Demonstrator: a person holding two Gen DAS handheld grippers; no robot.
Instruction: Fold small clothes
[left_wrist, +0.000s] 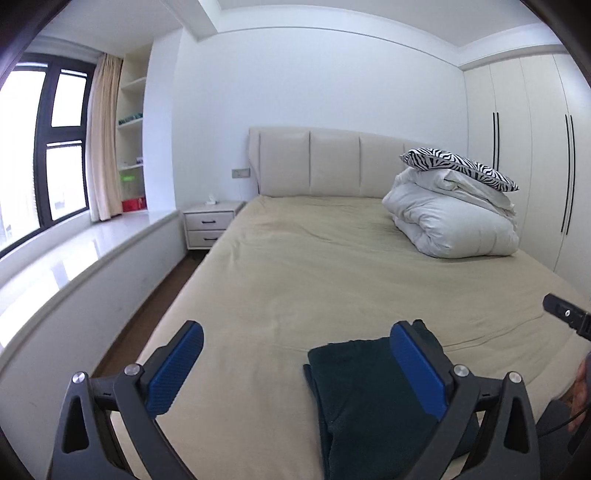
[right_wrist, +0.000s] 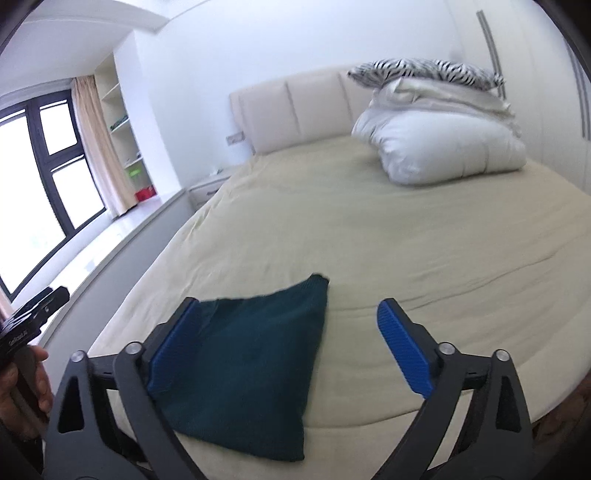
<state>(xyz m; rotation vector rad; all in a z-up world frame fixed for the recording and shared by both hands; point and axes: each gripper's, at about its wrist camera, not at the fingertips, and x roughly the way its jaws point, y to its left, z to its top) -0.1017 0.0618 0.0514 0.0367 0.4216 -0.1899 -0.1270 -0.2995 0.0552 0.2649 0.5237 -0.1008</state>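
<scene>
A dark green folded garment (left_wrist: 362, 398) (right_wrist: 251, 369) lies flat near the front edge of the beige bed (left_wrist: 295, 266) (right_wrist: 369, 229). My left gripper (left_wrist: 295, 334) hangs above the bed, jaws wide open, nothing between its blue pads (left_wrist: 173, 373); the garment lies below, partly hidden by the right finger. My right gripper (right_wrist: 288, 314) is also wide open above the garment, which sits below its left finger, untouched. The tip of the right gripper shows at the right edge of the left wrist view, and the left gripper at the left edge of the right wrist view.
A folded white duvet (left_wrist: 454, 221) (right_wrist: 439, 144) with a zebra-print pillow (left_wrist: 458, 166) on top sits at the bed's far right by the headboard (left_wrist: 325, 162). A nightstand (left_wrist: 210, 225), window ledge (left_wrist: 74, 266) and wardrobe (left_wrist: 535, 147) surround the bed. A hand (right_wrist: 26, 384) holds the left gripper.
</scene>
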